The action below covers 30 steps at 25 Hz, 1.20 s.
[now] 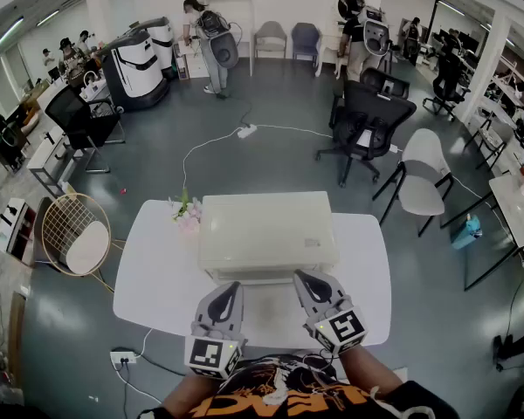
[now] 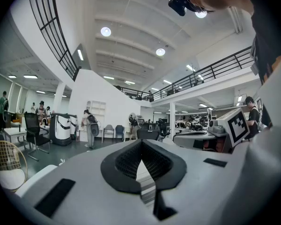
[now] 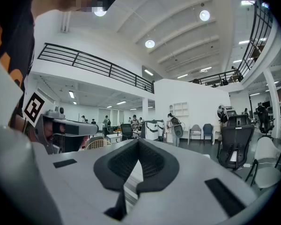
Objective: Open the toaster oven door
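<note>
A cream-white toaster oven (image 1: 266, 230) stands on the white table (image 1: 157, 278), its front towards me; its door cannot be made out from above. My left gripper (image 1: 231, 286) hovers just before the oven's front left, jaws closed tip to tip with nothing between them. My right gripper (image 1: 303, 278) hangs at the front right, shut and empty too. In the left gripper view the left gripper (image 2: 141, 142) points level, with a pale strip of the oven (image 2: 144, 177) showing through its pads. The right gripper view shows the right gripper (image 3: 138, 141) the same way, oven (image 3: 132, 173) behind.
A small pink flower bunch (image 1: 186, 212) sits at the oven's left rear corner. A round wire chair (image 1: 74, 234) stands left of the table, a black office chair (image 1: 367, 120) and a white chair (image 1: 424, 177) behind right. A power strip (image 1: 122, 356) lies on the floor.
</note>
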### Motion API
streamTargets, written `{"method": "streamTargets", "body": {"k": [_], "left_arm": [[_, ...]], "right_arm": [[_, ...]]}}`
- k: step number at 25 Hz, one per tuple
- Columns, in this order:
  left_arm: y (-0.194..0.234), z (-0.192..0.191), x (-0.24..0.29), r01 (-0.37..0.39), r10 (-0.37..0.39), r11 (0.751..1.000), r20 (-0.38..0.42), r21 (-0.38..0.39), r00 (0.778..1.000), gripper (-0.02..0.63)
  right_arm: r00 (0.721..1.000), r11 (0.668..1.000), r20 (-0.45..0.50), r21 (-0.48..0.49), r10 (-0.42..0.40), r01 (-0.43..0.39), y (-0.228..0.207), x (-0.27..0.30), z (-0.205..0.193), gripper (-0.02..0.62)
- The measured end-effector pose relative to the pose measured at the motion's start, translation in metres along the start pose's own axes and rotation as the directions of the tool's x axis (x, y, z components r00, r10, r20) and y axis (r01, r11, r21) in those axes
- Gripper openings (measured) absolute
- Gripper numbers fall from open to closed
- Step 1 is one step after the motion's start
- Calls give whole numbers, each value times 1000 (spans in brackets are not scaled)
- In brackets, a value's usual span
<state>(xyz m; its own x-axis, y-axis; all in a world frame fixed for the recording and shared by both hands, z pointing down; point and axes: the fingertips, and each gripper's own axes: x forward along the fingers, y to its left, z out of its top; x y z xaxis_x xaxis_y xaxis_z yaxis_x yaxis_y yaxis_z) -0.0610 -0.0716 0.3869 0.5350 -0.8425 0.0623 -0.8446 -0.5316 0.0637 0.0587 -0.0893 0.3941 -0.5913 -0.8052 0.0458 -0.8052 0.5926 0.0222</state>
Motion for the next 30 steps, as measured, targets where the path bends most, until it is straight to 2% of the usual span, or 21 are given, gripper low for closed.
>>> {"method": "streamTargets", "body": {"k": [7,14,19,23,27,30], "left_arm": [[9,9,10,-32,32,999,27,0,999,20],[18,2,9,-47,47,999,5,-4,999,20],[15,-17,14,-8,5,999,-62,-49,998,30],[28,-36,19,-42,28,992,-121,-115,992,43],[40,-49,25,-67,49,992,-160,-108,986,97],[49,-61,30,-89,69,992,-197,-91,978,97]], "right_arm": [[1000,1000,-8,8,3,-3,-12,5,-2,14],[1000,1000,-11,12,-14,14,-12,5,0,14],[996,998,-69,-19,55,-56,2,9,-10,14],[995,998,-74,14,61,-61,2,12,-13,14],[996,998,-77,34,46,-44,-6,16,-17,14],[996,998,-82,48,38,-34,-11,18,-19,14]]}}
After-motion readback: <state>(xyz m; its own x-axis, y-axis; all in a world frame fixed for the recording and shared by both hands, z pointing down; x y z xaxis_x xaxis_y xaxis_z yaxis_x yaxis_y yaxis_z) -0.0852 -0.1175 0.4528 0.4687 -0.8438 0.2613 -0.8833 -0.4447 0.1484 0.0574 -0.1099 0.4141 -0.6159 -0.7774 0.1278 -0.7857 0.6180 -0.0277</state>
